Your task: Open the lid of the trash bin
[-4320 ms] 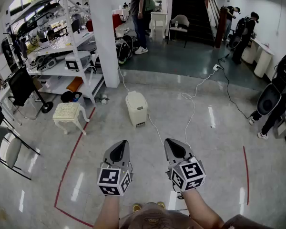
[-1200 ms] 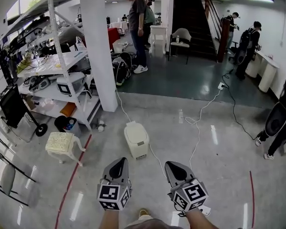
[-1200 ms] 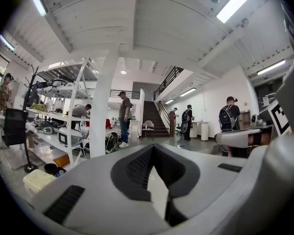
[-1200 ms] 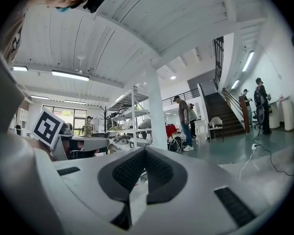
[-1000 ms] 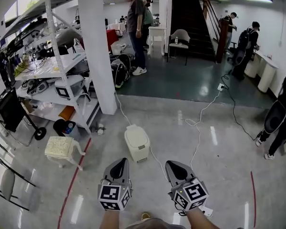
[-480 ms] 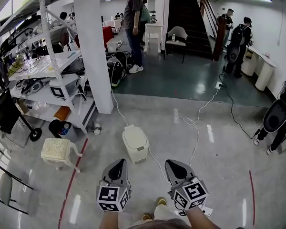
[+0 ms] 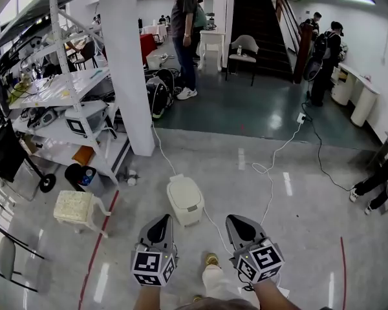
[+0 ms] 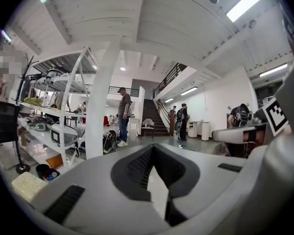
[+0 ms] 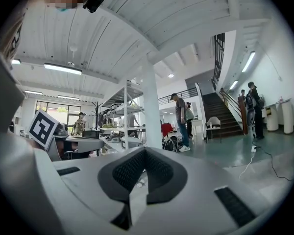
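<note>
Cream plastic trash bin (image 7: 185, 202), lid (image 7: 183, 191) shut, upright on floor (image 7: 297, 179).

No text, brand, number or sign can be read. The only printed marks are square black-and-white coded markers (image 7: 147, 261). They are pattern only, without letters or digits, and sit on the cube faces of the left gripper (image 7: 160, 225) and the right gripper (image 7: 237, 225). One such marker appears at the right edge of the left gripper view, another at the left edge of the right gripper view. A white box (image 7: 77, 123) on a shelf of the rack (image 7: 58, 44) carries a black square frame on its front; nothing inside it is legible.
</note>
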The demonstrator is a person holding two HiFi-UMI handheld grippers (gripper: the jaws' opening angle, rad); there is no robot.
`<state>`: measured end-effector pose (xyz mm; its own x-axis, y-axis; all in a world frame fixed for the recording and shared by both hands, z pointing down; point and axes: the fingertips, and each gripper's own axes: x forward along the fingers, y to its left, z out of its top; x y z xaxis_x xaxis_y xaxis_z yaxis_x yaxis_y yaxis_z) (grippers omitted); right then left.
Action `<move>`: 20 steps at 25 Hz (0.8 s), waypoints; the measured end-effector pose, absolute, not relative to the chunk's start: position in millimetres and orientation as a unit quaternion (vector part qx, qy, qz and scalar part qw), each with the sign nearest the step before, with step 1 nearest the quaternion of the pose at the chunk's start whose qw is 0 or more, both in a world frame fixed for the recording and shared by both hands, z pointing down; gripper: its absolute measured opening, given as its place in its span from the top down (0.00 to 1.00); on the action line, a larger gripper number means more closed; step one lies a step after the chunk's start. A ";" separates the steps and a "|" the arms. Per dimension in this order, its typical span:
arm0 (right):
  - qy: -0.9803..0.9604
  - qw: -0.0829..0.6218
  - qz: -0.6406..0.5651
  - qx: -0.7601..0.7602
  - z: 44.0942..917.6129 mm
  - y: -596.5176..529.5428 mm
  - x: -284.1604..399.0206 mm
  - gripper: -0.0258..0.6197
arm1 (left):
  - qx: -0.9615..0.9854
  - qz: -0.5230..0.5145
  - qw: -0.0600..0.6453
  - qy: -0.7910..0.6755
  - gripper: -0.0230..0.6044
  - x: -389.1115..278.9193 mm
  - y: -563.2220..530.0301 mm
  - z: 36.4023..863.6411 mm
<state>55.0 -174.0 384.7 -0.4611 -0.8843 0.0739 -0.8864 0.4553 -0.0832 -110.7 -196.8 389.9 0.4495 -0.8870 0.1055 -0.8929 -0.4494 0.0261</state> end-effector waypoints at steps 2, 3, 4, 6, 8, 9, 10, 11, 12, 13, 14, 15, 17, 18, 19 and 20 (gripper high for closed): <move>-0.853 0.007 0.054 0.518 382.9 -189.4 56.7 0.91 | 0.849 0.039 0.038 -0.525 0.99 -110.3 -209.1 390.1; -0.854 0.007 0.054 0.517 382.3 -197.3 55.9 0.91 | 0.848 0.039 0.039 -0.527 0.99 -111.6 -216.0 390.6; -0.855 0.006 0.054 0.516 382.3 -205.5 54.7 0.91 | 0.847 0.040 0.040 -0.529 0.99 -113.1 -223.4 391.7; -0.856 0.005 0.054 0.514 384.0 -222.1 52.1 0.91 | 0.845 0.042 0.041 -0.531 0.99 -115.0 -238.8 394.8; -0.858 0.003 0.055 0.510 386.7 -237.9 50.5 0.91 | 0.844 0.044 0.041 -0.532 0.99 -114.8 -253.1 398.0; -0.859 0.001 0.057 0.508 387.2 -245.3 50.8 0.91 | 0.844 0.046 0.040 -0.533 0.99 -113.4 -259.7 398.7; -0.860 -0.001 0.058 0.506 386.8 -252.7 51.6 0.91 | 0.843 0.049 0.039 -0.534 0.99 -111.3 -266.3 398.6; -0.861 -0.003 0.059 0.505 385.7 -260.2 52.5 0.91 | 0.843 0.051 0.039 -0.535 0.99 -109.1 -273.1 398.1; -0.862 -0.005 0.060 0.503 384.5 -267.8 53.1 0.91 | 0.842 0.053 0.039 -0.535 0.99 -107.4 -280.1 397.7; -0.863 -0.005 0.061 0.502 383.6 -275.6 53.4 0.91 | 0.842 0.054 0.040 -0.536 0.99 -106.2 -287.3 397.6; -0.863 -0.005 0.061 0.501 383.2 -283.7 53.5 0.91 | 0.841 0.055 0.042 -0.536 0.99 -105.4 -294.6 397.9; -0.863 -0.005 0.062 0.501 383.2 -291.9 53.9 0.91 | 0.841 0.055 0.043 -0.536 0.99 -104.9 -302.1 398.5; -0.864 -0.007 0.062 0.500 382.7 -309.4 56.5 0.91 | 0.840 0.056 0.044 -0.538 0.99 -103.1 -318.5 398.7; -0.864 -0.009 0.062 0.499 381.7 -318.6 58.8 0.91 | 0.839 0.055 0.043 -0.539 0.99 -101.3 -327.2 397.9; -0.865 -0.011 0.062 0.498 380.5 -327.9 61.5 0.91 | 0.839 0.055 0.042 -0.540 0.99 -98.9 -336.2 396.5; -0.866 -0.012 0.061 0.496 379.4 -337.6 64.3 0.91 | 0.837 0.054 0.041 -0.542 0.99 -96.4 -345.4 394.9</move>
